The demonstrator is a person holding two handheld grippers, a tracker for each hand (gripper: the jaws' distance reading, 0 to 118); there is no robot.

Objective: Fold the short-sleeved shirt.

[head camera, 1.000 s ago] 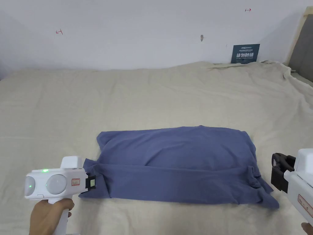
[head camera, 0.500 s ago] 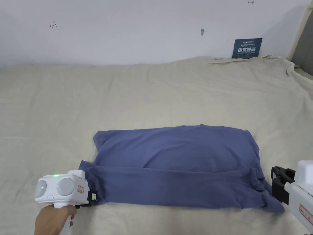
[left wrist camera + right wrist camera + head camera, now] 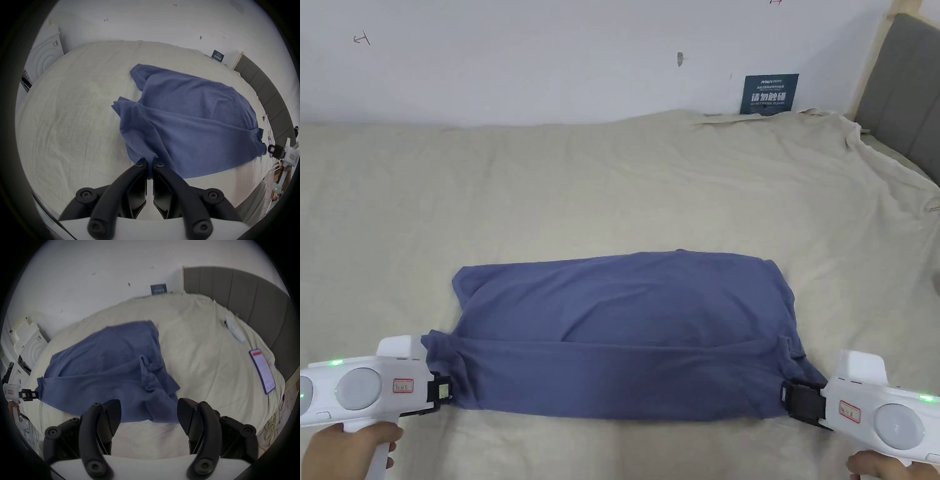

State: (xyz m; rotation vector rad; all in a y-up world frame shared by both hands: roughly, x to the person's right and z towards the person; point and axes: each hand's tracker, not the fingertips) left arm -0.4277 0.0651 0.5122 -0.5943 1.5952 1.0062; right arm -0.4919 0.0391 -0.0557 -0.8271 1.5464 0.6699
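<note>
A blue short-sleeved shirt (image 3: 625,331) lies crosswise on a beige bed sheet (image 3: 600,200), its near long edge folded over toward the middle. At the shirt's near left corner my left gripper (image 3: 445,392) is shut on the cloth; the left gripper view shows the blue shirt (image 3: 186,123) pinched between the closed jaws of that gripper (image 3: 149,162). My right gripper (image 3: 794,400) sits at the near right corner. In the right gripper view its jaws stand wide apart (image 3: 149,408) around the shirt's (image 3: 105,363) corner, not pressing it.
A phone (image 3: 263,369) with a lit screen and a white object (image 3: 235,331) lie on the sheet to the right. A grey headboard (image 3: 903,81) rises at the right, a small dark sign (image 3: 769,94) leans on the wall, and white foam pieces (image 3: 47,56) stand past the bed's left end.
The left gripper dropped to the shirt's near left corner and closed on it. The right gripper swung in to the near right corner, still open. The head camera also shifted.
</note>
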